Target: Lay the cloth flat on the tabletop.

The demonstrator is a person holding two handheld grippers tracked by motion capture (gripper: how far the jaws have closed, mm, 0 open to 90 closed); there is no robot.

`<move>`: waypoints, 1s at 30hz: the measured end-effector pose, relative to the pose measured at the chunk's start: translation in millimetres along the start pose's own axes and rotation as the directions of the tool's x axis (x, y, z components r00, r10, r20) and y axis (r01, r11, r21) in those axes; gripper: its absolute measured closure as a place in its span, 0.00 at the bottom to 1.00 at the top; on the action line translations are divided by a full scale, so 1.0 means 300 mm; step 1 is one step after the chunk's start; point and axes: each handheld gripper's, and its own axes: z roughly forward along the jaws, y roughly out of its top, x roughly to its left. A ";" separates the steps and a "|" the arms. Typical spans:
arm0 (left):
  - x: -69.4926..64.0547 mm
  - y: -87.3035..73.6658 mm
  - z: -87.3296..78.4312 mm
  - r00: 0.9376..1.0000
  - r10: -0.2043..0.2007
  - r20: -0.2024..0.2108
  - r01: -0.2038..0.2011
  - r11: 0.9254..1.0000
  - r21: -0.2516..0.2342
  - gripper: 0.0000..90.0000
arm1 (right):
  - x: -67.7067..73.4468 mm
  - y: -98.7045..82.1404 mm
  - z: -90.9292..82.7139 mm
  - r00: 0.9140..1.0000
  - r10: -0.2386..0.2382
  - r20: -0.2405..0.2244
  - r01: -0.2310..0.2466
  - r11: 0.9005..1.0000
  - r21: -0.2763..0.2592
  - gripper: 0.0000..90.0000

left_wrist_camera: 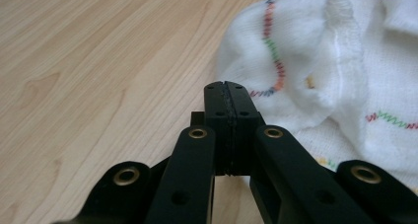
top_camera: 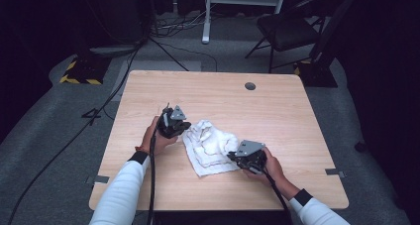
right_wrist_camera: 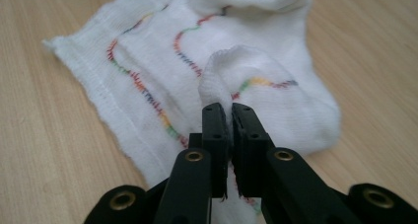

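A white knitted cloth with wavy coloured stitching lies crumpled on the wooden table, between the two hands. My left gripper is at its upper left edge. In the left gripper view its jaws are pressed flat together, with the cloth just beyond the tips and none visible between the pads. My right gripper is at the cloth's right side. In the right gripper view it is shut on a raised fold of the cloth, which bulges up from between the jaws.
A round grommet hole sits near the table's far edge. Beyond the table stand a folding chair, a yellow-and-black striped base and cables across the grey floor. Bare tabletop lies to the left, right and far side of the cloth.
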 end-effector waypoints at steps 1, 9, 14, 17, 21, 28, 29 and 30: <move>0.006 -0.004 -0.004 1.000 -0.003 0.005 0.003 1.000 -0.001 1.00 | -0.014 -0.004 -0.016 1.000 0.021 0.006 -0.021 1.000 -0.014 0.95; -0.027 0.015 -0.007 0.994 0.008 0.111 -0.005 1.000 -0.025 0.73 | -0.094 -0.038 -0.095 0.993 0.101 0.062 -0.098 0.994 -0.048 0.96; -0.058 0.024 0.025 0.992 -0.009 0.126 0.007 1.000 0.017 0.53 | -0.125 -0.065 -0.116 0.986 0.128 0.103 -0.124 0.991 -0.042 0.96; -0.066 0.029 0.052 0.992 -0.032 0.123 0.028 0.999 0.032 0.46 | -0.146 -0.091 -0.138 0.980 0.151 0.128 -0.148 0.988 -0.036 0.96; -0.082 0.035 0.078 0.996 0.002 0.088 -0.007 0.999 0.053 0.60 | -0.176 -0.125 -0.164 0.972 0.182 0.150 -0.179 0.983 -0.033 0.96; -0.053 0.028 0.077 0.999 0.017 0.050 -0.019 0.999 0.042 0.97 | -0.222 -0.191 -0.205 0.954 0.242 0.178 -0.242 0.970 -0.020 0.96; -0.048 0.025 0.073 0.999 0.017 0.044 -0.018 0.999 0.038 0.98 | -0.226 -0.200 -0.208 0.951 0.250 0.183 -0.251 0.968 -0.015 0.96; -0.042 0.022 0.068 0.999 0.015 0.043 -0.017 0.999 0.040 0.99 | -0.231 -0.208 -0.214 0.948 0.257 0.188 -0.259 0.966 -0.012 0.97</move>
